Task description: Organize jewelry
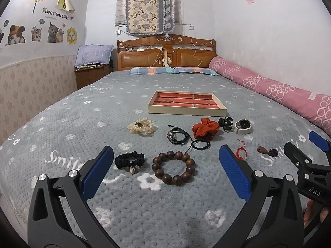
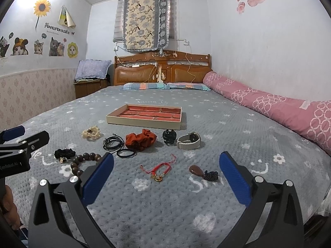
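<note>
Grey fleece bedspread (image 1: 62,124), dotted with white flowers, under everything. Tan tray (image 1: 187,111) with red-lined compartments, empty as far as visible, mid-bed beyond the jewelry. Scattered loose between tray and grippers: orange scrunchie (image 1: 204,131), cream scrunchie (image 1: 140,126), watch (image 2: 188,141) with pale strap, black hair claw (image 2: 169,136) just beside it, wooden bead bracelet (image 1: 173,168), black scrunchie (image 1: 129,160) with small charm, black cord bracelets (image 1: 178,136), black hair ties (image 1: 200,144), red string bracelet (image 2: 158,170), brown teardrop pendant (image 2: 196,170) on dark knotted cord.

Risks, as judged: thin cords and the red string lying flat in deep pile, so wide pads likely to pinch fleece along with them, or miss. Cord bracelets and hair ties close together or overlapping; lifting one could drag the other. Bead bracelet round and hard, apt to roll or slip from the pads. Soft mattress could tilt the tray under a hard press.

Left gripper (image 1: 166,172) spread wide, empty, hovering with the bead bracelet between its blue pads (image 1: 97,173). Right gripper (image 2: 166,177) equally wide, empty, red string bracelet and pendant framed between its fingers. Nothing touched.
</note>
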`<state>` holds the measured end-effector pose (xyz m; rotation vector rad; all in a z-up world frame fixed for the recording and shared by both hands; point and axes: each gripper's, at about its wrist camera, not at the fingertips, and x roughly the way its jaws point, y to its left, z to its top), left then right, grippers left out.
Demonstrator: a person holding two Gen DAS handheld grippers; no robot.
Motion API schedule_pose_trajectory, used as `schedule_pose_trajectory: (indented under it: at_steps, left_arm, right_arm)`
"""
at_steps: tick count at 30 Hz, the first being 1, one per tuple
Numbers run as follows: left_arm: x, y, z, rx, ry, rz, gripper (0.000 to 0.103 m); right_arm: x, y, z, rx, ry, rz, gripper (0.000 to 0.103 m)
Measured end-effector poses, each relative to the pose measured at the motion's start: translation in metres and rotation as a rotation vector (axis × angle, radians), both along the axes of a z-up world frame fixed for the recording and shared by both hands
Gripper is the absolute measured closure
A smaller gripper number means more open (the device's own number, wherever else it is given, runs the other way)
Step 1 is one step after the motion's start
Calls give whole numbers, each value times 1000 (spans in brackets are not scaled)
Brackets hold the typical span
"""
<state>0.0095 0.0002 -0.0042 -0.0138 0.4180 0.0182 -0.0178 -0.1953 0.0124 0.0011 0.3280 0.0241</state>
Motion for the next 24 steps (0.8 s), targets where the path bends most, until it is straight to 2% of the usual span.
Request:
schedule_pose_trajectory:
  at_steps: [10,17,24]
  left_arm:
    - [9,4,-6,-4,13,5,5]
    - [24,12,-10,14,37,5,5]
    - [52,38,-21,-14,99,6,5]
  right_arm:
    - [10,2,-8,8,26,-6,4]
    - [41,-2,-19,87,125,22,4]
    - [76,2,-30,50,183,10,4]
